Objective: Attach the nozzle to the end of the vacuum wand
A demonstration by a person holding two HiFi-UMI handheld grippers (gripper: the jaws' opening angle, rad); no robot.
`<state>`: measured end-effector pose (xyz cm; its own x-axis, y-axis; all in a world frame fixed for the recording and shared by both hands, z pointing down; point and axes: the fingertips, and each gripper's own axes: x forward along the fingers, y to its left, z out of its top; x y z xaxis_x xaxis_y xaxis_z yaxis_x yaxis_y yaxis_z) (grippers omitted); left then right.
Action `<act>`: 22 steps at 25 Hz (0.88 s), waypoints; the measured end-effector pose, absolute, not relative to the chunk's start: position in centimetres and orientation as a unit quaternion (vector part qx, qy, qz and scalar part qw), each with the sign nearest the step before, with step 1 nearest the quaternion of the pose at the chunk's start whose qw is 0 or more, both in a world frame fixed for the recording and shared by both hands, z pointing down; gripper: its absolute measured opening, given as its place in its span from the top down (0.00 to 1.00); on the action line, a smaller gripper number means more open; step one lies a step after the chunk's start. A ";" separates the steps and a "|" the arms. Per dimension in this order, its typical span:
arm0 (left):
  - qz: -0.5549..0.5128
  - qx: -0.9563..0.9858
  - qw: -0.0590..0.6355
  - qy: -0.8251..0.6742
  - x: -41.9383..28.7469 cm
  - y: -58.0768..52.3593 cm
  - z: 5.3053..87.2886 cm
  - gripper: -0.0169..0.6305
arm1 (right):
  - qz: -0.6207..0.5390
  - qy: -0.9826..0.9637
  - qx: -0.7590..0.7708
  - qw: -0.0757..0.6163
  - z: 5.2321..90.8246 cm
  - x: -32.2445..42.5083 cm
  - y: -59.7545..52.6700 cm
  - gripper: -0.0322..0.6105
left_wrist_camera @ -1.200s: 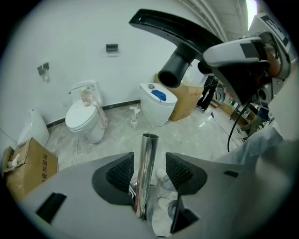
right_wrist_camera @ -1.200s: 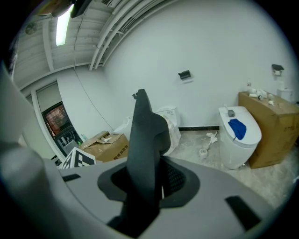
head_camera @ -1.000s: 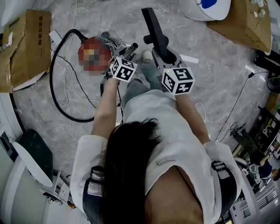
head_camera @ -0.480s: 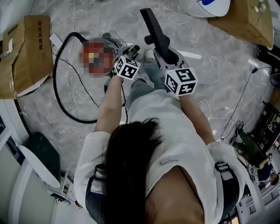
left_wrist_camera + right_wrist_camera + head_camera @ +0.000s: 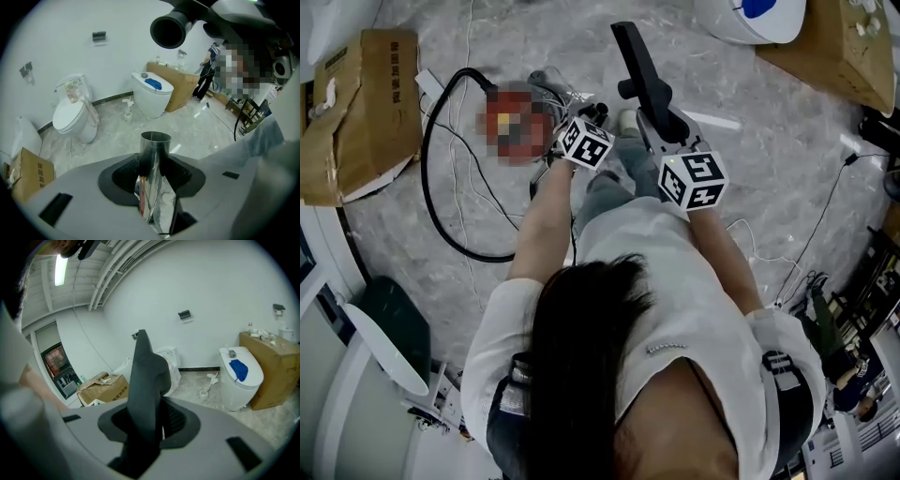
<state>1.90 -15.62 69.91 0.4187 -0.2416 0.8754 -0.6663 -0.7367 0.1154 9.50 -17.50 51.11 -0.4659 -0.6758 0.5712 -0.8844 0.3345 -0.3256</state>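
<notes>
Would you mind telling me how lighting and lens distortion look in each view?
Head view: even, soft light, no hard shadows on the floor. Left gripper view: fisheye bend, dark corners, reflections streak the metal wand. Right gripper view: same bend; ceiling lamp glares, black nozzle shows little detail.

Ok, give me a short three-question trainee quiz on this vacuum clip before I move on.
1. Multiple choice: what stands between the right gripper's jaws? A) black nozzle B) a spoon C) nothing
2. True or false: the black nozzle is already fitted on the metal wand.
3. Which gripper has the metal wand?
Key: 1 A. 2 false: the wand's open end is bare. 3 the left gripper; its jaws have just been closing, with the wand between them.
</notes>
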 end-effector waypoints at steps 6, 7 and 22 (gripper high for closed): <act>0.456 0.810 0.231 -0.287 1.7 -15.7 69.9 0.73 | 0.307 -0.800 0.487 0.169 51.2 9.5 -17.4 0.75; 0.456 0.811 0.231 -0.285 1.6 -15.7 69.8 0.73 | 0.307 -0.799 0.488 0.170 51.3 9.6 -17.3 0.75; 0.411 0.834 0.211 -0.303 0.4 -13.6 65.5 0.73 | 0.300 -0.826 0.439 0.188 51.3 7.7 -15.5 0.75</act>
